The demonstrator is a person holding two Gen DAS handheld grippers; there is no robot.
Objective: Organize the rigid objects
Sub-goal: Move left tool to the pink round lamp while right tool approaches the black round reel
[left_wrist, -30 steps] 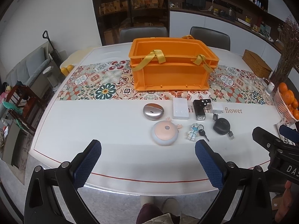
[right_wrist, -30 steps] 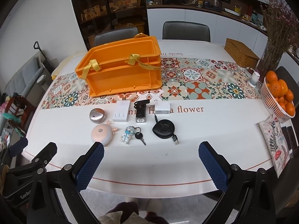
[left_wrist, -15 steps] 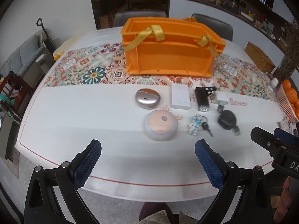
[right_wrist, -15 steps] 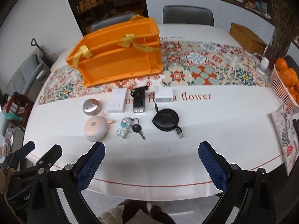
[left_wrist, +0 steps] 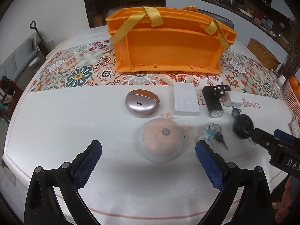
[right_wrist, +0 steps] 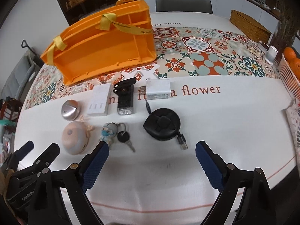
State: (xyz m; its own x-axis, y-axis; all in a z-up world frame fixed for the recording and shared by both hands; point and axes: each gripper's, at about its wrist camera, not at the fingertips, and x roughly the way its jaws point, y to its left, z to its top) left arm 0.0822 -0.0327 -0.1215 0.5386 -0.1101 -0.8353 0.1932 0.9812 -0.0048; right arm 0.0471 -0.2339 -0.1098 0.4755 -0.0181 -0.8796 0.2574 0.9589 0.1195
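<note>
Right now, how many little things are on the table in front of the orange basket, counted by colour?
White: 2, the flat box and the charger
Black: 2, the flashlight and the cable reel
Silver: 1, the round case
Pink: 1, the round lamp
Blue: 1, the keychain figure with keys
Total: 7

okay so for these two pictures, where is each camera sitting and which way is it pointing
Left wrist: rides the left gripper, facing forward and down over the table edge at the pink round gadget; its open fingers show, with the right gripper at right.
Right wrist: rides the right gripper, facing the black cable reel; its open fingers show, with the left gripper at left.
Shared: both see the orange crate and the same small items.
</note>
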